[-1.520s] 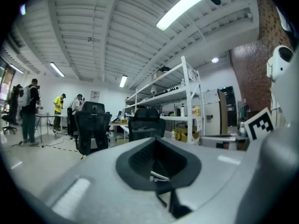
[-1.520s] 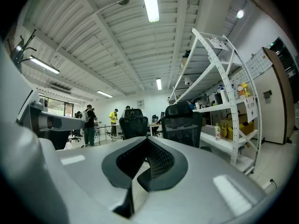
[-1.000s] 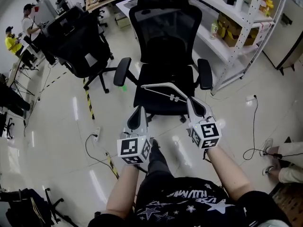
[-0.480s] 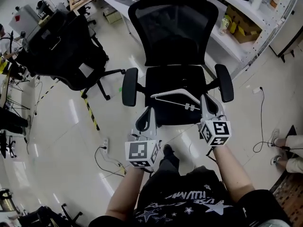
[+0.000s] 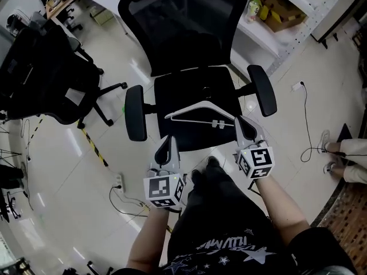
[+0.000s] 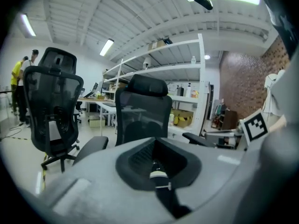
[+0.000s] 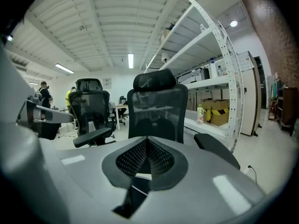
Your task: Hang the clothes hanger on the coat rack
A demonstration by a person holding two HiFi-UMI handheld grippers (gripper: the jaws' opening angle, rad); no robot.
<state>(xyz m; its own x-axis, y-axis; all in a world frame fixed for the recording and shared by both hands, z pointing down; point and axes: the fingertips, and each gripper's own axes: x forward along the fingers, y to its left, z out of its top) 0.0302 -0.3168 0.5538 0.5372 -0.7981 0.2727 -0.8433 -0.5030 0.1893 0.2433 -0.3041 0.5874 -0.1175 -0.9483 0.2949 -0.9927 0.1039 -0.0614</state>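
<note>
A white clothes hanger (image 5: 198, 109) lies flat on the seat of a black office chair (image 5: 189, 85), hook end toward me. My right gripper (image 5: 241, 125) is shut with nothing in it, its tip just off the hanger's right end over the seat's front corner. My left gripper (image 5: 168, 145) is shut and empty too, at the seat's front left edge. In the left gripper view the closed jaws (image 6: 155, 158) face the chair's backrest (image 6: 142, 111). The right gripper view shows its shut pads (image 7: 146, 154) before the same backrest (image 7: 157, 108). No coat rack is in view.
The chair's armrests (image 5: 135, 112) (image 5: 262, 89) flank the seat. A second black chair (image 5: 40, 67) stands at the left. White shelving (image 5: 275, 22) runs along the upper right. Cables (image 5: 307, 125) and a power strip (image 5: 118, 182) lie on the floor. Someone's feet (image 5: 344, 150) show at the right edge.
Both grippers have moved forward and down toward the chair seat, still shut. The view has tipped down, so the chair fills more of the frame. The hanger has stayed on the seat.
</note>
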